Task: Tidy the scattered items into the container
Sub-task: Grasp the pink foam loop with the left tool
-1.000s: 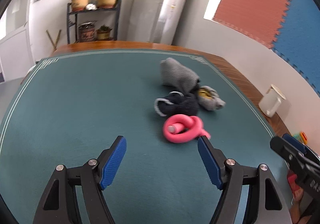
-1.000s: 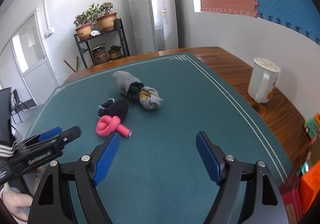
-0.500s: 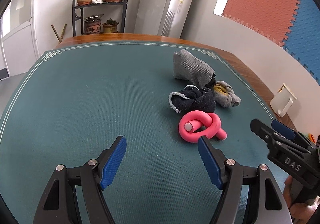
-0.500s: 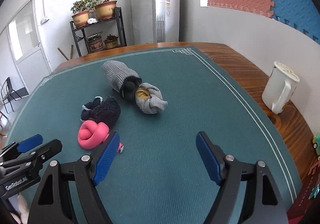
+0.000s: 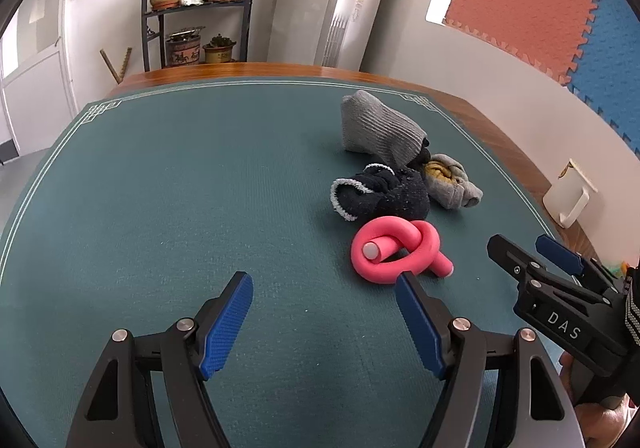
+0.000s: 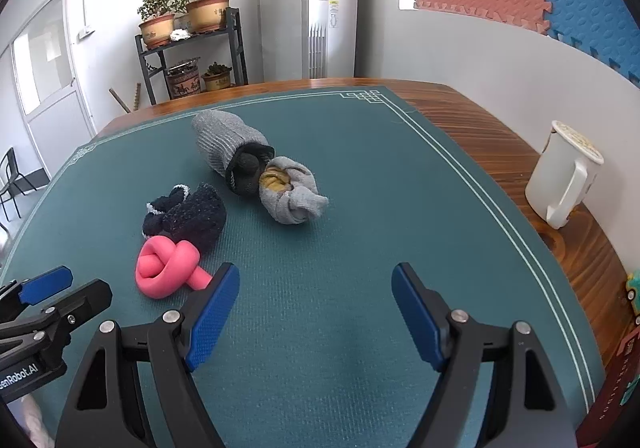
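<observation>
A pink knotted foam tube [image 5: 396, 252] lies on the green mat [image 5: 160, 188], also in the right wrist view [image 6: 168, 268]. Behind it lie a dark fuzzy sock [image 5: 380, 194] [image 6: 188, 214], a ribbed grey sock [image 5: 380, 130] [image 6: 224, 138] with a black bundle in its opening, and a light grey rolled sock with a yellow patch [image 5: 450, 182] [image 6: 290, 194]. My left gripper [image 5: 324, 288] is open and empty, just short of the pink tube. My right gripper [image 6: 316, 288] is open and empty, to the right of the tube. No container shows.
A white lidded jug [image 6: 564, 176] stands on the wooden table edge at right, also in the left wrist view [image 5: 568, 194]. A plant shelf [image 6: 192, 52] and a tall air conditioner [image 6: 308, 4] stand beyond the far edge. Coloured objects [image 6: 632, 288] sit off the right side.
Both grippers have moved forward toward the pile, so the items look larger and nearer. The right gripper now shows closer at the right of the left view. Nothing was grasped.
</observation>
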`<state>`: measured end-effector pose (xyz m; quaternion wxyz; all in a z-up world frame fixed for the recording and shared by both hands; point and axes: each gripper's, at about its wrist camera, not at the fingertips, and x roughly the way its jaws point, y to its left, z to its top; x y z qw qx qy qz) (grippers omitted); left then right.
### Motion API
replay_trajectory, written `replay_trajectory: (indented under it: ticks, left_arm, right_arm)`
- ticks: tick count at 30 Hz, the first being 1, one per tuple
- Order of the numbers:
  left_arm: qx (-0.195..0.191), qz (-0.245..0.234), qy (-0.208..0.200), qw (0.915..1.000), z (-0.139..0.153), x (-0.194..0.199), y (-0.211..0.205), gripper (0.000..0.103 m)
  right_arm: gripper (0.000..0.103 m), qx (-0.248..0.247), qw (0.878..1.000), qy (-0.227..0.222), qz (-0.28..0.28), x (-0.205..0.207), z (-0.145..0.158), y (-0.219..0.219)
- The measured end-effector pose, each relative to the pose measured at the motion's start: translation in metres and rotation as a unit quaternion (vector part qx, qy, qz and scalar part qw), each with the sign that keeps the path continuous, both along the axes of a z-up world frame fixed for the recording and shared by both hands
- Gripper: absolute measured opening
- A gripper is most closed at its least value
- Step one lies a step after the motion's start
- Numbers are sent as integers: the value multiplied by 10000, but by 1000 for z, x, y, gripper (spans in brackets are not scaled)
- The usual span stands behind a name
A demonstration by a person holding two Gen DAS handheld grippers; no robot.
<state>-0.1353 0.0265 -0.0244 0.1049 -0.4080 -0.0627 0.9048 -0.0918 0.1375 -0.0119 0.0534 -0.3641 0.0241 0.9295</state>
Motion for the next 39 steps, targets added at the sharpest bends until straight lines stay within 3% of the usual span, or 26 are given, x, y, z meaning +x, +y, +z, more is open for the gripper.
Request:
replay_trajectory:
  ticks: [9, 21, 39]
  left_arm:
    - [-55, -107, 83, 9999, 9, -9, 18, 76]
    - [-165, -160, -73, 9997, -8, -22, 28, 76]
    - [-136, -289, -60, 9995, -10, -32, 45, 76]
  right_arm:
    - [82, -113, 9999, 11, -130, 3, 1, 10]
    - [82, -165, 9997, -33, -192, 1, 0, 12]
    - [82, -319, 9991, -42, -266, 1, -2, 20]
